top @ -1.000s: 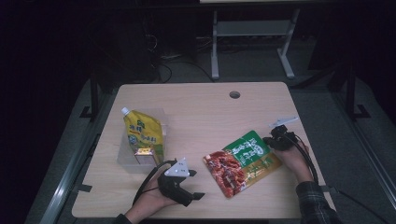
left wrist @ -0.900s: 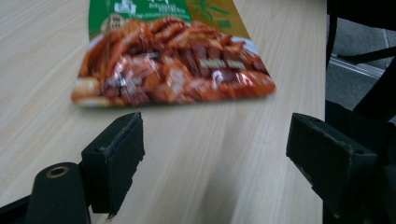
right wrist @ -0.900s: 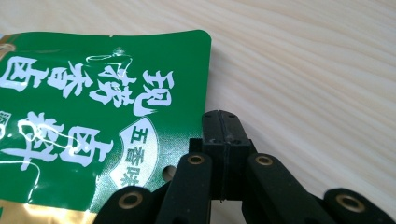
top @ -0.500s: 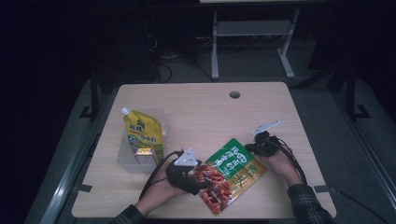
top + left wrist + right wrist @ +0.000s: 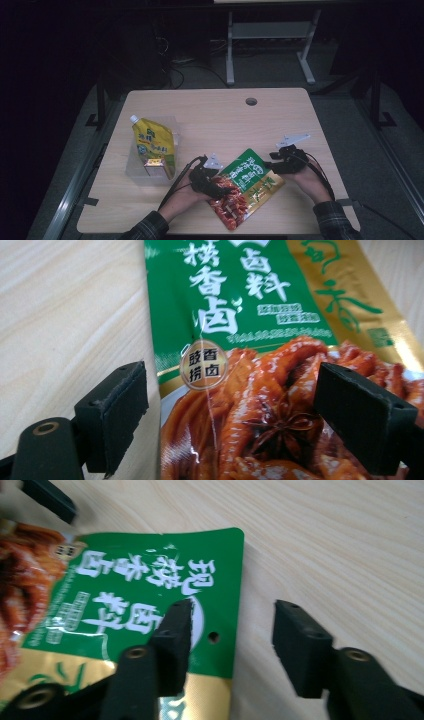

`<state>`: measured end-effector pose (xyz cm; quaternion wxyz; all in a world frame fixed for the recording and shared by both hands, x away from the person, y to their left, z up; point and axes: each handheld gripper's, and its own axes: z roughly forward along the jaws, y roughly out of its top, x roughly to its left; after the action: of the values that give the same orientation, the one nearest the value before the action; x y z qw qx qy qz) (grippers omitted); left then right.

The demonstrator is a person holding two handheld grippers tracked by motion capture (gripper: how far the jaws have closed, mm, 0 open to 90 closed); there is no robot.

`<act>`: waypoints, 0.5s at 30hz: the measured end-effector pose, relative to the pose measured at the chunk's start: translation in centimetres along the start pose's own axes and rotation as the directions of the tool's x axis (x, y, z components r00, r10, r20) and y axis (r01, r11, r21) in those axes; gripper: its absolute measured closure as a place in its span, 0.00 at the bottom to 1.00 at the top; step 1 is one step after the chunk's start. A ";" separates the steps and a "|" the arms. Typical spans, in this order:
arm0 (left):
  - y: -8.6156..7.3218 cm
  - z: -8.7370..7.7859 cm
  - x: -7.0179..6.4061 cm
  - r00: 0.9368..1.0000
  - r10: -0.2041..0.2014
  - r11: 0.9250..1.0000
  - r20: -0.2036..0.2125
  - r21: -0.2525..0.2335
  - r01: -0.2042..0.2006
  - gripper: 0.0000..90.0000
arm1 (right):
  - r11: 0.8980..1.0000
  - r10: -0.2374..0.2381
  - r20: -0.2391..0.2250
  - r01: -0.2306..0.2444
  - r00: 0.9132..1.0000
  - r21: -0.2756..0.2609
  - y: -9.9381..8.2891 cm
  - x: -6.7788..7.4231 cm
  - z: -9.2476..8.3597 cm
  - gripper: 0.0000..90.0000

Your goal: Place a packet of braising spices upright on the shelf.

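**High view: green sauce packet passing between two grippers**

High view shows the green sauce packet (image 5: pixel 247 185) lying flat near the front edge of the wooden table (image 5: pixel 210 115), between the person's two hands. The left gripper (image 5: pixel 216 187) sits over the packet's red, food-printed end; the right gripper (image 5: pixel 276 161) is at the packet's green top end, on the far right side.

In the left gripper view the jaws stand wide apart, one pad on bare wood just beside the packet's edge, the other over the printed food picture. Neither pad presses on the film, so nothing is held yet. In the right gripper view the jaws have just been opening: one pad lies over the green top strip near the hang hole, the other over bare table, and the packet's edge runs between them without being pinched (a release, by the look of it).

Judged from this, the right side has let go and the left is lining up its own grip, not yet closed. What remains is likely the pinch, the lift, and a move toward the clear tray (image 5: pixel 142 172) at the left, where a yellow spouted pouch (image 5: pixel 152 145) already stands.
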<state>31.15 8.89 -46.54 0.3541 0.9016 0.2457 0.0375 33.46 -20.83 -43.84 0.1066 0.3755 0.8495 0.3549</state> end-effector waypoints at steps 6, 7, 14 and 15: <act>-0.2 0.1 -0.1 1.000 -0.003 0.999 0.017 -0.032 0.004 0.27 | 1.000 -0.027 0.010 0.027 1.000 0.011 -1.2 1.7 -1.1 0.42; -0.2 0.0 -0.1 1.000 0.000 1.000 0.011 -0.029 0.000 0.33 | 1.000 -0.023 0.010 0.022 1.000 0.009 -1.3 1.9 -1.3 0.41; 0.3 -0.1 -0.5 0.999 0.041 0.999 -0.029 0.016 -0.041 0.69 | 1.000 -0.007 0.028 0.008 1.000 -0.025 -2.7 2.7 -3.1 0.37; 0.3 -0.1 -0.5 0.999 0.041 0.999 -0.029 0.016 -0.041 0.73 | 1.000 0.001 0.030 -0.001 1.000 -0.023 -2.8 2.8 -3.3 0.36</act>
<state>30.81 8.55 -46.18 0.3427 0.9085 0.2324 0.0561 28.46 -21.87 -43.17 0.1236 0.3801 0.8435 0.3589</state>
